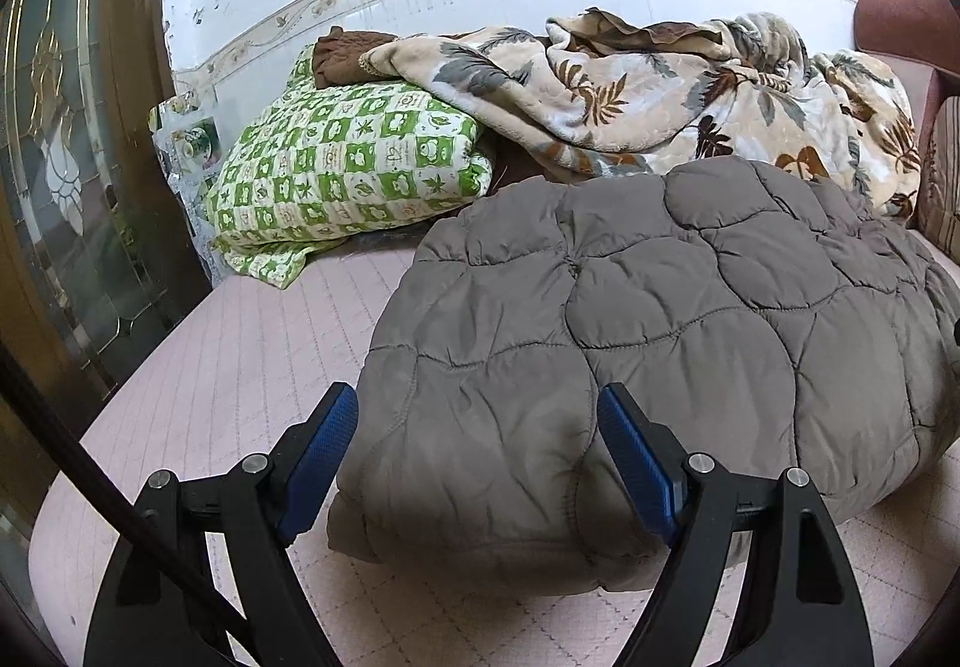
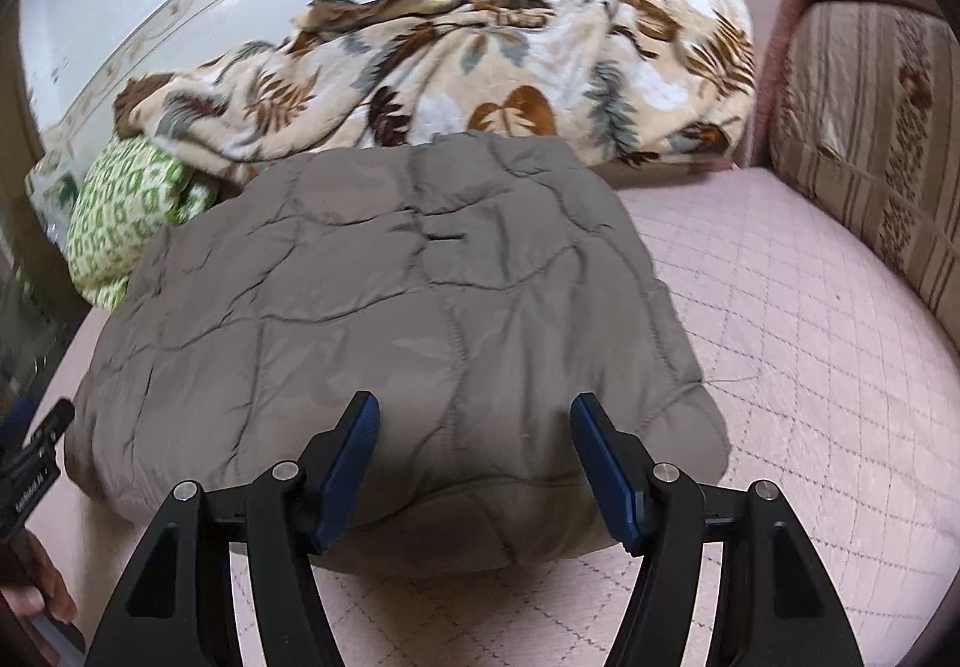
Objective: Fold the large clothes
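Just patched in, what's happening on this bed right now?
A person holding two grippers is folding a grey quilted jacket on the pink bedspread. The jacket already lies as a compact folded bundle. The left gripper and right gripper are both open at its near edge, gripping nothing. A leaf-print blanket and a green checked pillow lie behind.

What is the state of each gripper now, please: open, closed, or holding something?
Left gripper: open, holding nothing, over the near edge of the grey quilted jacket.
Right gripper: open, holding nothing, over the same jacket.
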The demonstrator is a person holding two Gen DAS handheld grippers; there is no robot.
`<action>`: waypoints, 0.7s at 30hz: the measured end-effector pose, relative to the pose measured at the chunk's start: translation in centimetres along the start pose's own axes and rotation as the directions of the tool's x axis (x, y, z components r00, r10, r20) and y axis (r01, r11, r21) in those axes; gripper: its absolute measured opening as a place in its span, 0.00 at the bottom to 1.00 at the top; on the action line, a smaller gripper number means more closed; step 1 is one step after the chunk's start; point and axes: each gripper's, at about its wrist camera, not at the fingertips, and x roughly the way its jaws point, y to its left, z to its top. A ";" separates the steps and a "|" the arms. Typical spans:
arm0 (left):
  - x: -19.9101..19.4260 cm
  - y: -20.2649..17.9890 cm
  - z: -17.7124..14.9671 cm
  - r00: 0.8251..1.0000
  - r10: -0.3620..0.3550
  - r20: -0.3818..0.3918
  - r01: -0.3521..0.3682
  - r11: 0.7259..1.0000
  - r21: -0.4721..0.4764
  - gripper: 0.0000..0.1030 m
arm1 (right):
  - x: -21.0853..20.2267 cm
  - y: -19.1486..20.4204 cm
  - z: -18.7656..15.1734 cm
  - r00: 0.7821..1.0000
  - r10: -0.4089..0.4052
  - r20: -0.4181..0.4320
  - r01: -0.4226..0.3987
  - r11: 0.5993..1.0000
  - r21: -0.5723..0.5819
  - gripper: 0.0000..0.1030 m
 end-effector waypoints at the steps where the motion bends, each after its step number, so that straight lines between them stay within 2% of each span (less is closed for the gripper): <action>1: 0.0 0.0 0.0 1.000 0.002 0.002 -0.002 1.000 0.005 0.80 | 0.0 -0.2 0.0 1.000 -0.003 -0.002 0.003 1.000 0.007 0.68; 8: 0.2 -0.2 -0.2 1.000 0.008 -0.002 -0.008 1.000 0.026 0.80 | 1.6 -0.8 -0.4 0.998 -0.002 -0.060 0.004 0.999 0.035 0.68; 13: 0.3 0.0 -0.2 1.000 0.007 -0.006 -0.007 1.000 0.010 0.80 | 1.5 -0.6 -0.5 0.998 -0.007 -0.056 0.008 1.000 0.027 0.69; 17: 1.3 2.2 0.0 0.998 -0.033 -0.062 0.027 0.995 -0.098 0.80 | 0.9 -0.8 -0.2 1.000 -0.002 -0.028 0.003 0.999 0.035 0.69; 21: 3.0 6.3 -0.4 0.987 -0.075 -0.145 0.033 0.962 -0.270 0.80 | 0.2 -2.3 0.1 1.000 -0.003 -0.006 0.003 0.996 0.092 0.72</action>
